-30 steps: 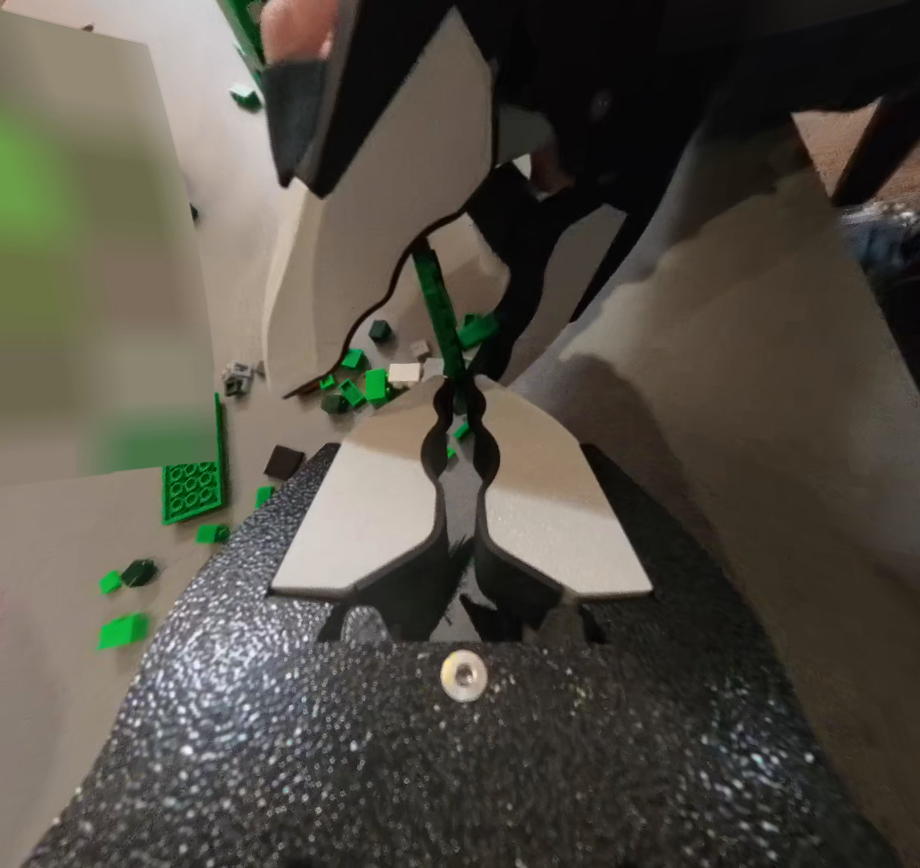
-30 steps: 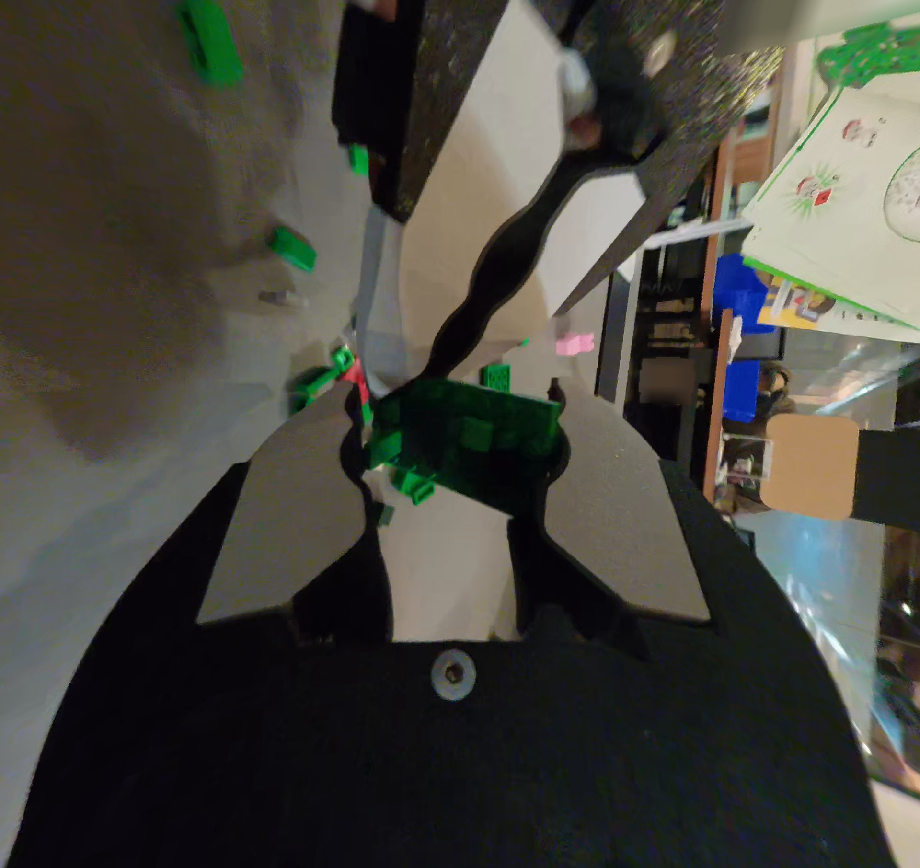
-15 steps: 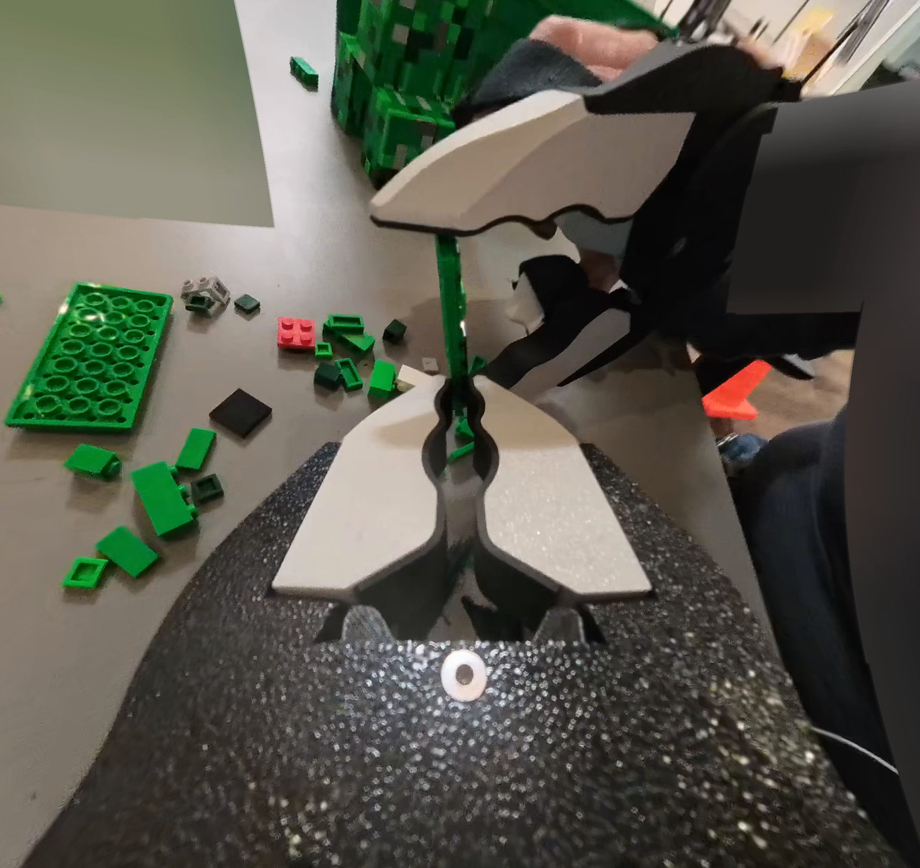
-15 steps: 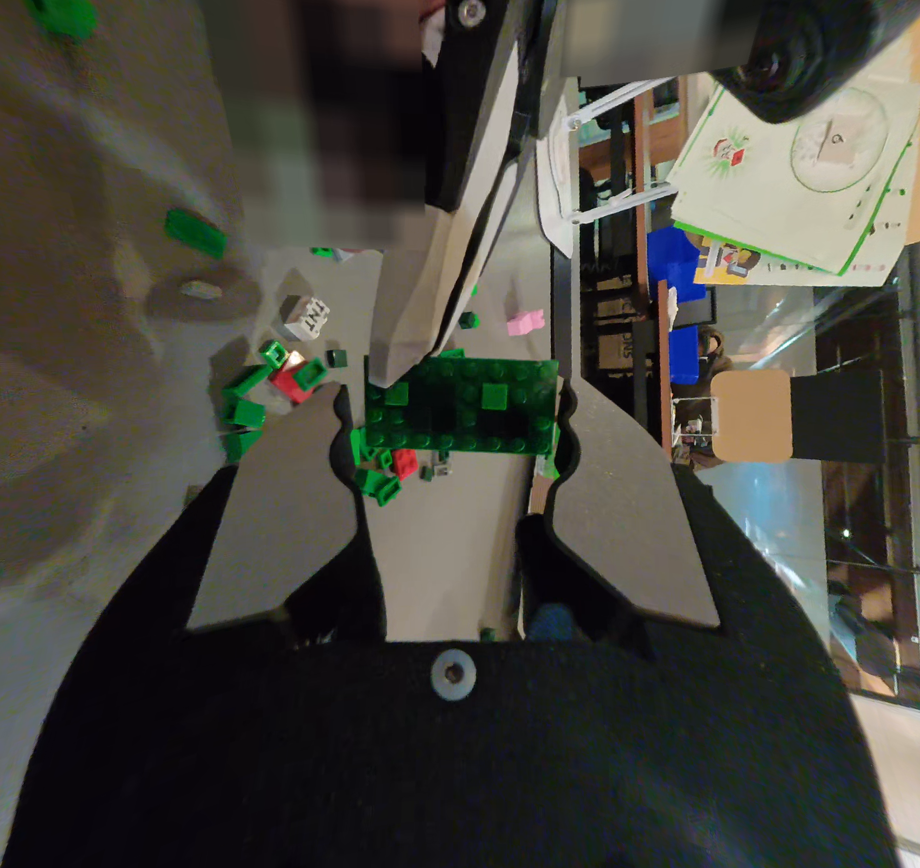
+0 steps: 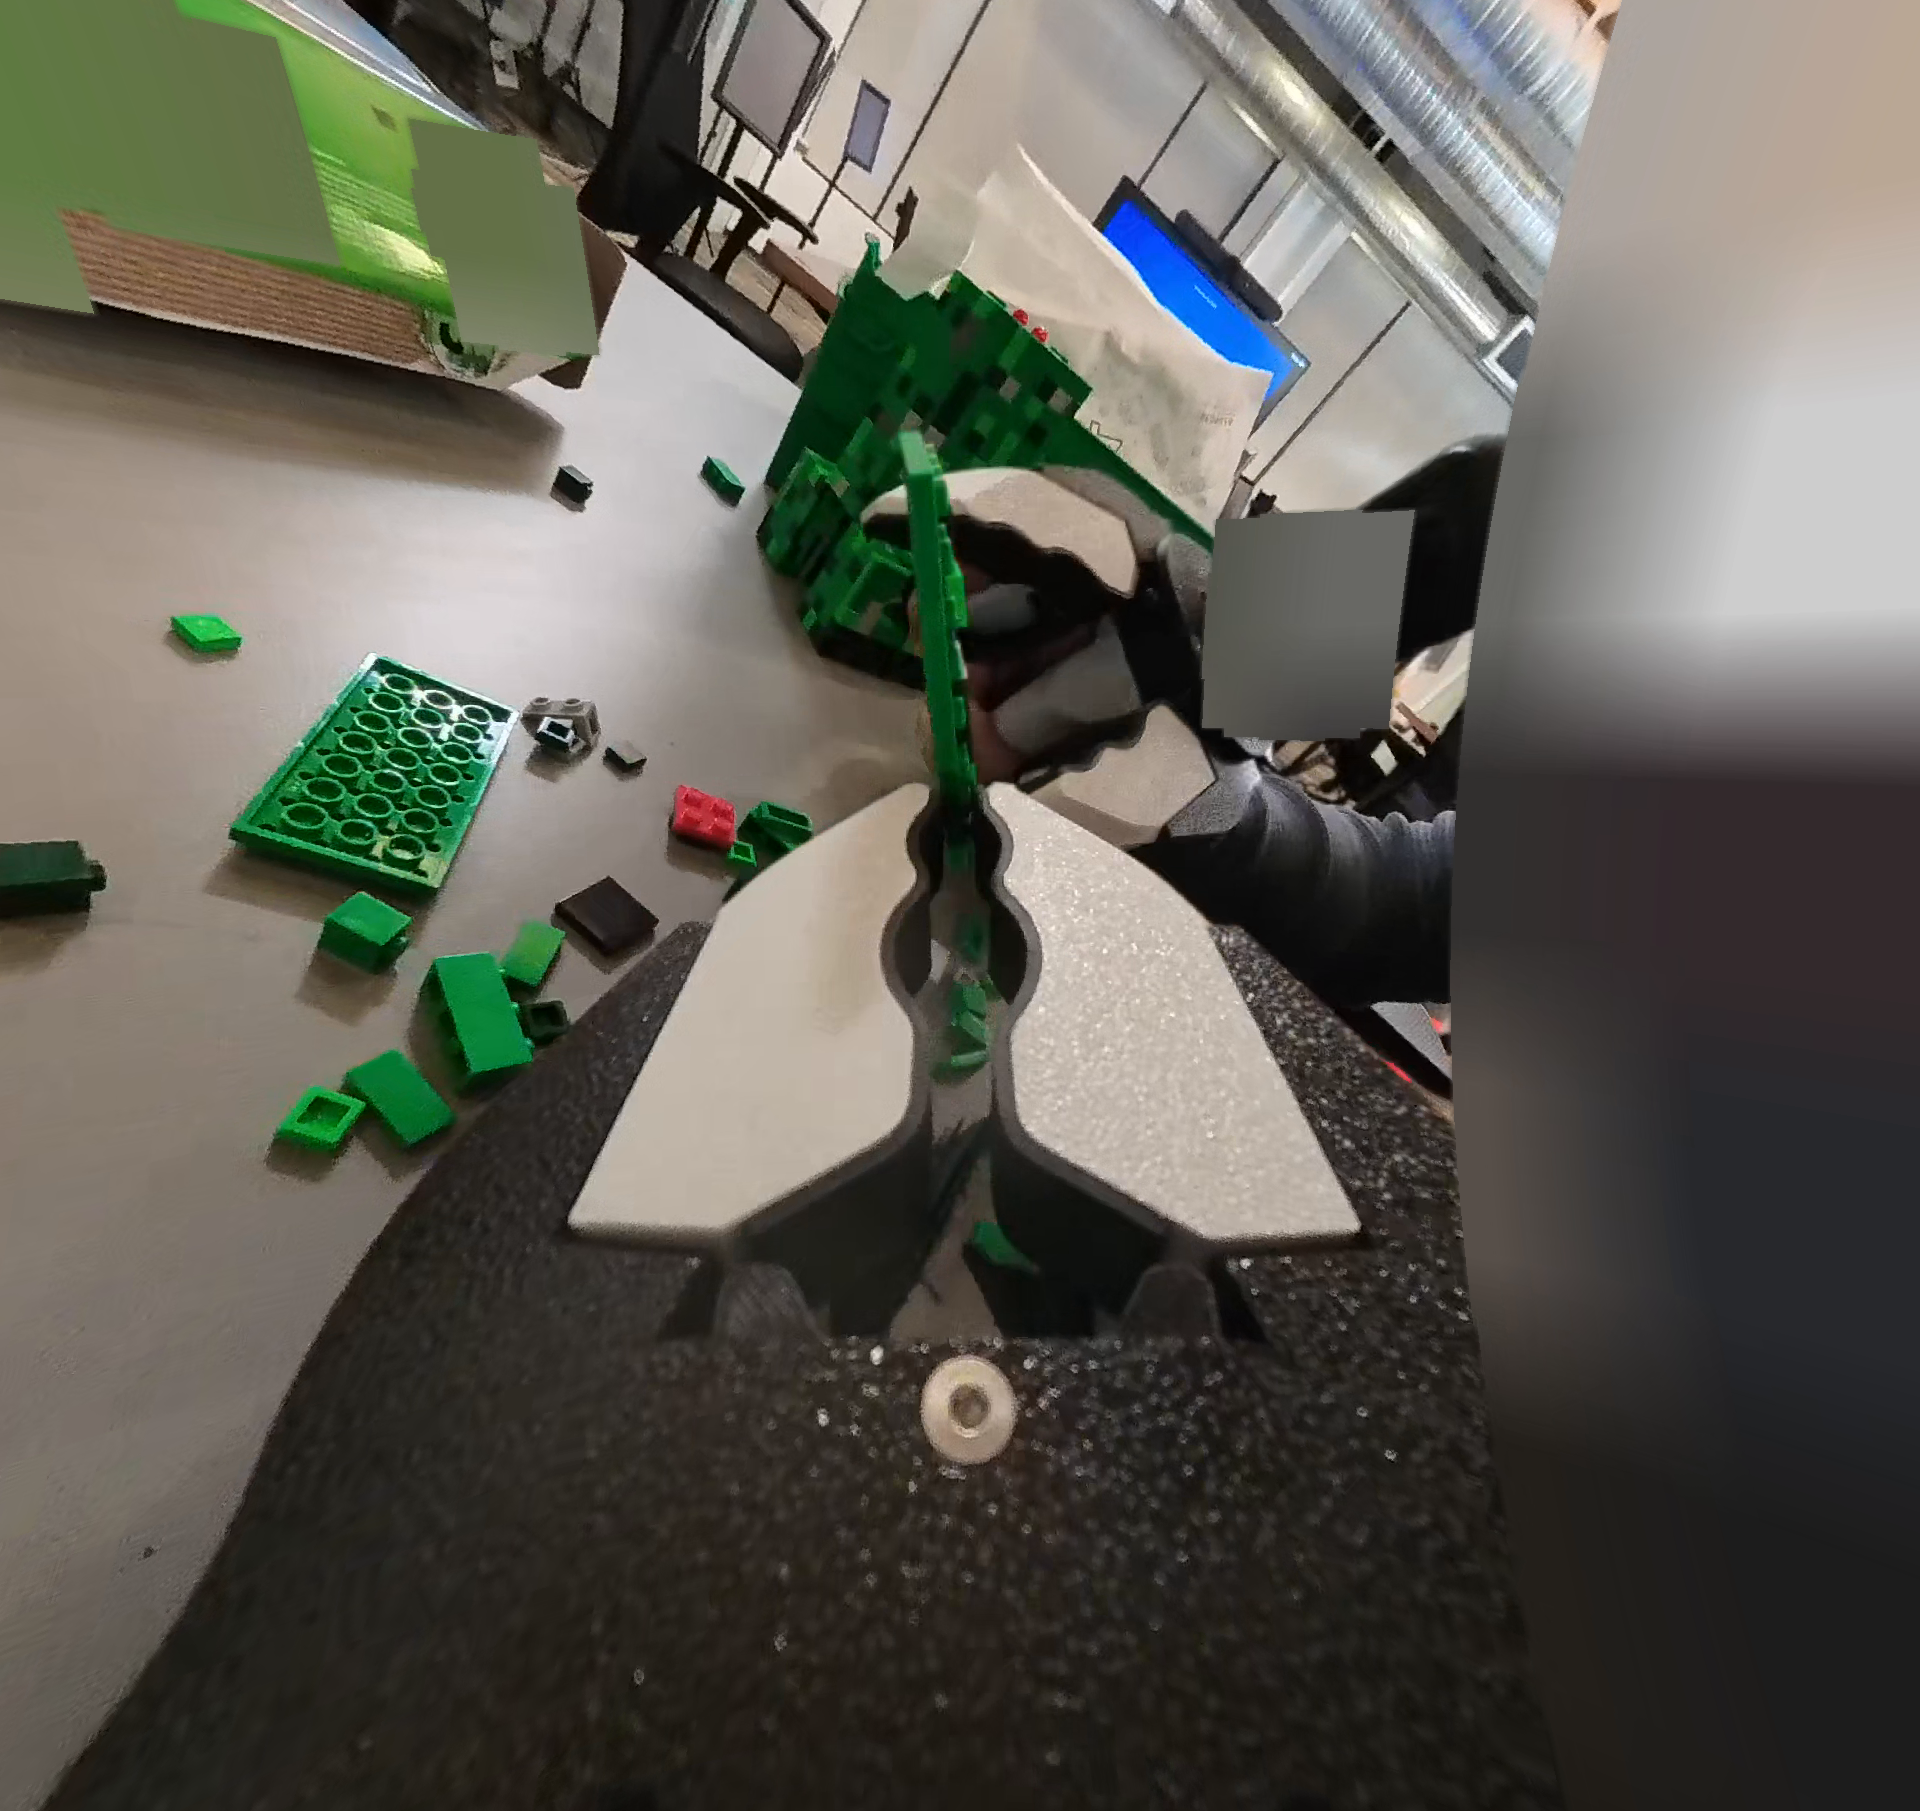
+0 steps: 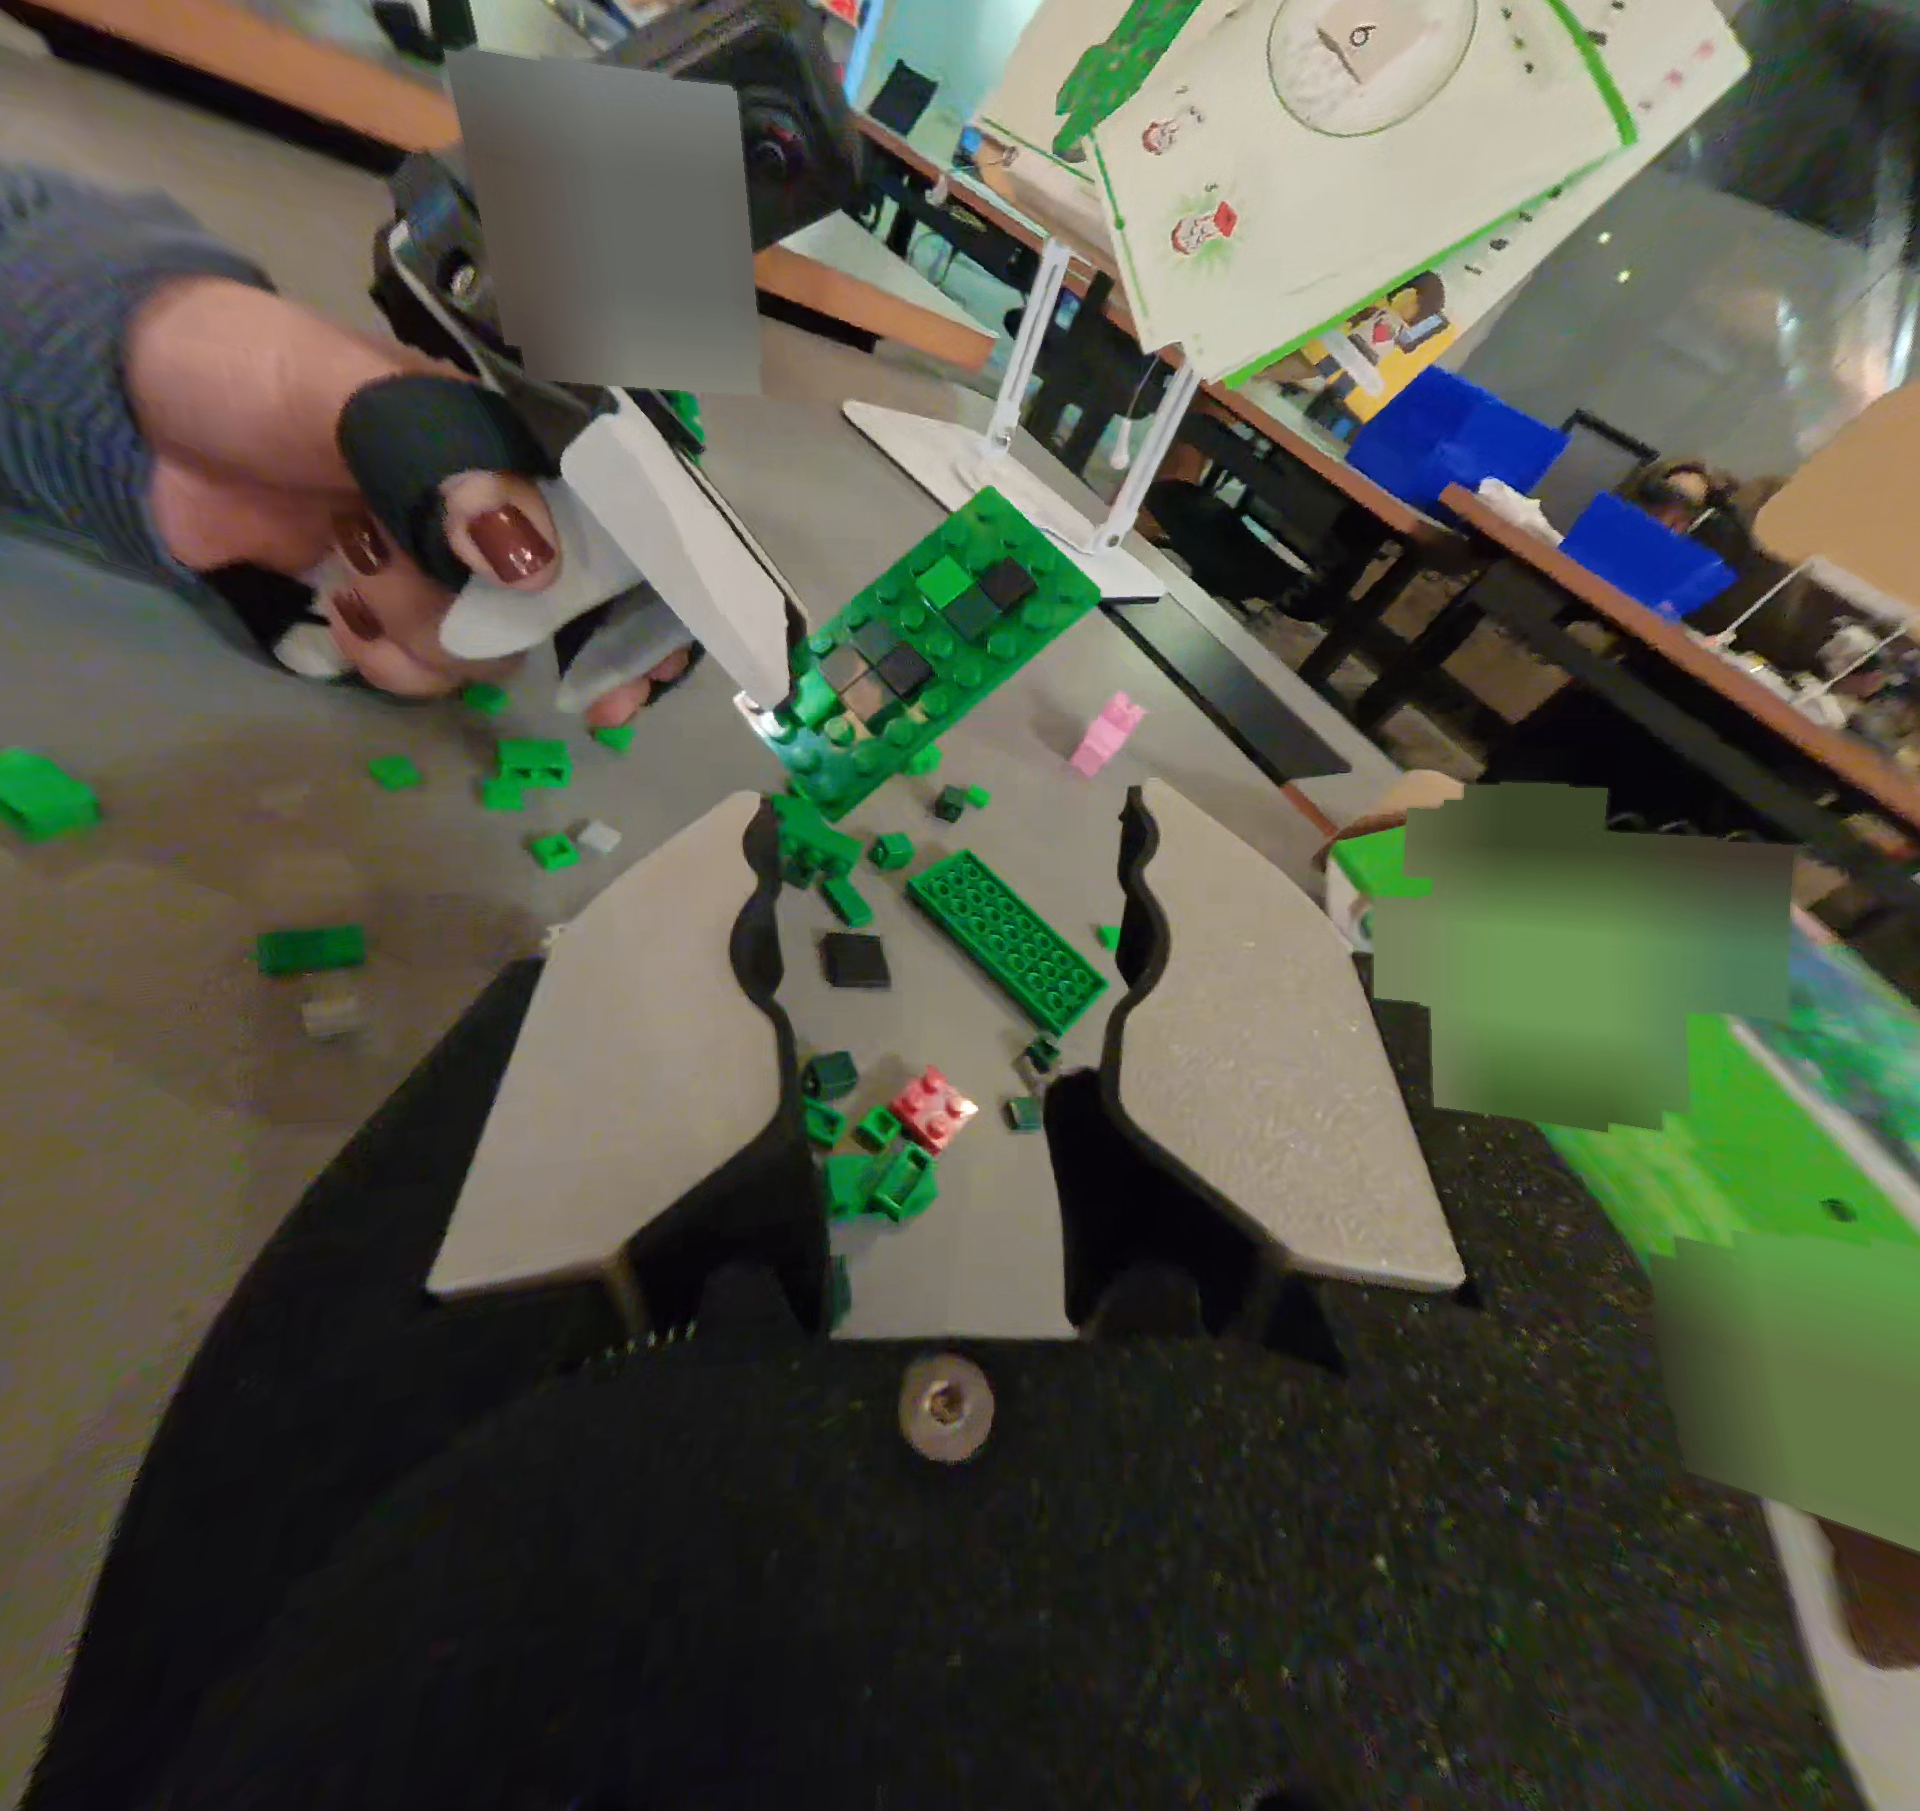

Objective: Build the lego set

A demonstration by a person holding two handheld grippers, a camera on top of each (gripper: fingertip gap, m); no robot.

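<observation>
Plate (image 5: 940, 639) edge-on — left gripper (image 5: 958, 811) clamped.

Left wrist view: low over the grey table (image 5: 312, 473), facing along its own fingers toward the built green model (image 5: 914, 411). Right wrist view: higher, tilted down across the table (image 6: 187, 878). Shared: green studded plate (image 5: 940, 639) (image 6: 940, 644), flat green baseplate (image 5: 379, 774) (image 6: 1006, 940), red brick (image 5: 703, 814) (image 6: 932, 1107).

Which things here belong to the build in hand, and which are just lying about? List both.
In hand:
- tiled green plate, clamped in the left hand-held gripper
- right hand-held gripper, open and empty
- instruction booklet on its stand

Lying about:
- upturned green plate
- red brick
- black tile
- pink piece
- blue bins
</observation>
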